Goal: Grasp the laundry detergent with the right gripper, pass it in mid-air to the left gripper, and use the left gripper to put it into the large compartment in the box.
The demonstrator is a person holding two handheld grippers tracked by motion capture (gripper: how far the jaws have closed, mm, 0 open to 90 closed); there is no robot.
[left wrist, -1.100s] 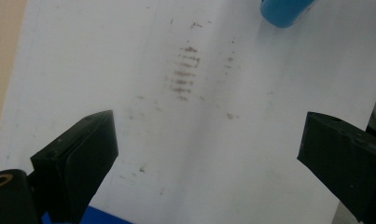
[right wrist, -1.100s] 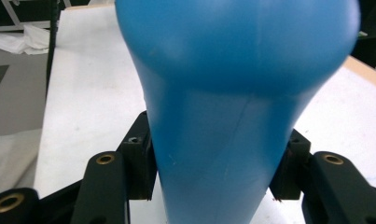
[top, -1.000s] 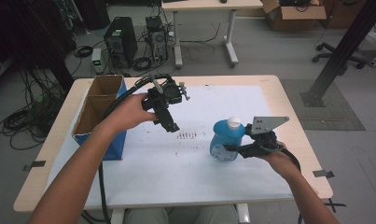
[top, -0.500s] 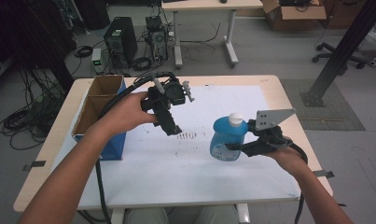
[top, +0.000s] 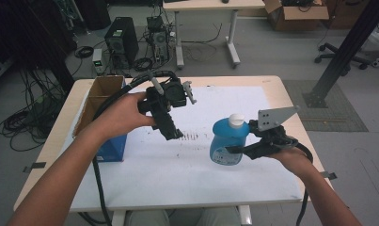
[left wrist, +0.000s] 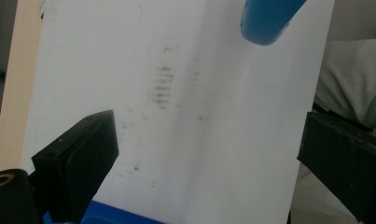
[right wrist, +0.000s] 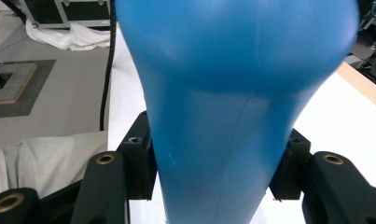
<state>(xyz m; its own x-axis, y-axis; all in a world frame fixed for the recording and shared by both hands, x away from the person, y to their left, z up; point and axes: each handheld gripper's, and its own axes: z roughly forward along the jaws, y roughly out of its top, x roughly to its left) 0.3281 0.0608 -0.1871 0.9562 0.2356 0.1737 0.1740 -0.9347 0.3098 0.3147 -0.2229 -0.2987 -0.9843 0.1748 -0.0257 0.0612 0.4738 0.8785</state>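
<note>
Blue bottle: smooth plastic bottle (top: 228,143) with a white cap, standing on the white table cover (top: 177,179) right of centre, tapering to a narrow waist.
Right gripper: right gripper (top: 236,149) clamped across that waist, black jaws pressed to both sides of the bottle (right wrist: 223,116) in its own view.
Left gripper: left gripper (top: 175,134) held above the mat, jaws spread wide, nothing between them.
Surface: matte white sheet carrying a patch of dark smudges (left wrist: 163,86).
Box: open cardboard box (top: 100,101) with a blue side at the table's left edge.
Handling: likely best kept upright, grip firm; slick curved plastic could slip.
</note>
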